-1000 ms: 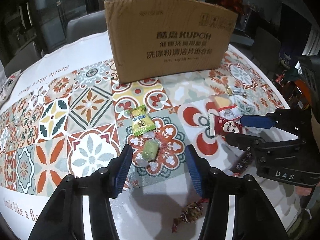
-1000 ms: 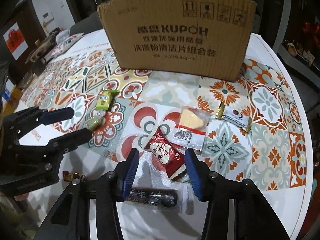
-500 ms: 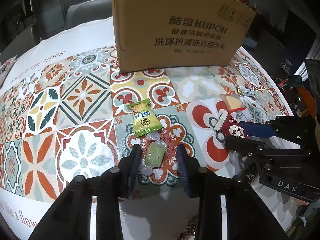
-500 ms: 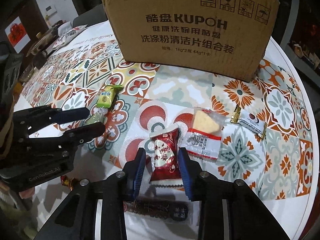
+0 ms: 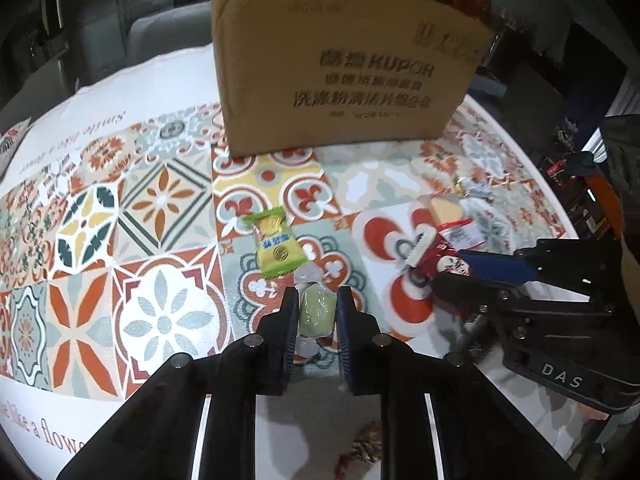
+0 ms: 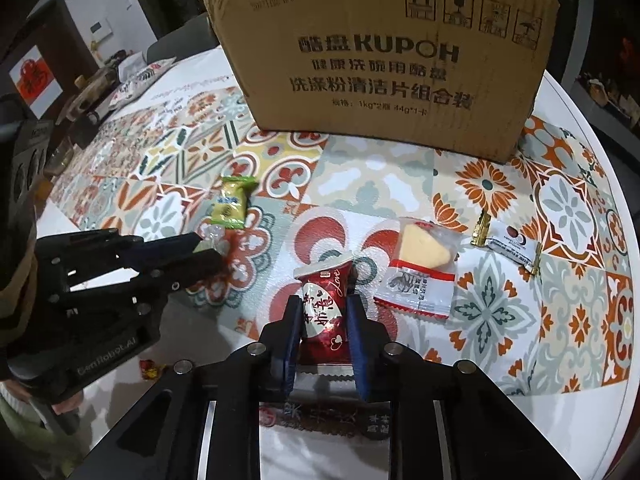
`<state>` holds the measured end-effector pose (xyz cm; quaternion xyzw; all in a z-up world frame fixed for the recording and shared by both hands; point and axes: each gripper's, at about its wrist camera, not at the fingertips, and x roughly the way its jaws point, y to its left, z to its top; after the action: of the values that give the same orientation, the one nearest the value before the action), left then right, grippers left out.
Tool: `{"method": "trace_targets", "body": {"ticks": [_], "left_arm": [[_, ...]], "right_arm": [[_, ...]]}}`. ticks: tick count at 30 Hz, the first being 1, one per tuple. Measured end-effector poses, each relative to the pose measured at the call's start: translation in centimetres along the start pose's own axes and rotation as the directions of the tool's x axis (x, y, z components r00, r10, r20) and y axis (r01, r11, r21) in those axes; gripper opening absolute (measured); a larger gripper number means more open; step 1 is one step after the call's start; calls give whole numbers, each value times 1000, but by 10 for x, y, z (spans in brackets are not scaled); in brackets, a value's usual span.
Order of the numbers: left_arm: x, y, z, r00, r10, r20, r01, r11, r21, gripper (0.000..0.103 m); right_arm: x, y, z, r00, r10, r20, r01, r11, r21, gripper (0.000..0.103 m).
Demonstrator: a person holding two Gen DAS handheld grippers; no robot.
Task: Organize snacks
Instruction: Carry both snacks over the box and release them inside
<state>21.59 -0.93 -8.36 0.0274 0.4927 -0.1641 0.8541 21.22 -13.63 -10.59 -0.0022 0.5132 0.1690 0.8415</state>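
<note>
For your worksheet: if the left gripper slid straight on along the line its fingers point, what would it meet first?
The left gripper, jaws just closed on the pale green candy, would probably run into the yellow-green packet lying just beyond it on the tablecloth. The box stands much farther back. Depth is uncertain.

right claw (image 6: 322, 322) clamping red snack packet (image 6: 323, 312), cardboard box (image 6: 384, 60) behind

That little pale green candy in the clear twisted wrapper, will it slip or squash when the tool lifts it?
The pale green candy in its clear twisted wrapper keeps its blocky shape between the left gripper pads that have just closed on it, so it is probably firm. The glossy film may be slippery. It looks small and likely light; the loose twisted ends would probably just flop.
</note>
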Motion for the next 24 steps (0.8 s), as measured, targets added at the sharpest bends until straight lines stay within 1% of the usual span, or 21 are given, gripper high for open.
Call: {"method": "trace_targets", "body": {"ticks": [3, 11, 19, 24], "left_arm": [[-13, -5, 2, 999, -12, 30, 12, 1000, 1, 20], [-49, -15, 12, 994, -25, 110, 24, 1000, 7, 20], [-88, -24, 25, 976, -19, 216, 11, 999, 39, 19], [-108, -26, 36, 963, -15, 268, 6, 999, 35, 19]], "right_arm": [[-12, 1, 1, 1000, 5, 20, -5, 1000, 11, 24], [-52, 2, 4, 994, -22, 103, 20, 1000, 22, 24], [-88, 4, 12, 981, -35, 190, 29, 999, 38, 24], [-109, 5, 21, 970, -33, 241, 24, 999, 40, 24]]}}
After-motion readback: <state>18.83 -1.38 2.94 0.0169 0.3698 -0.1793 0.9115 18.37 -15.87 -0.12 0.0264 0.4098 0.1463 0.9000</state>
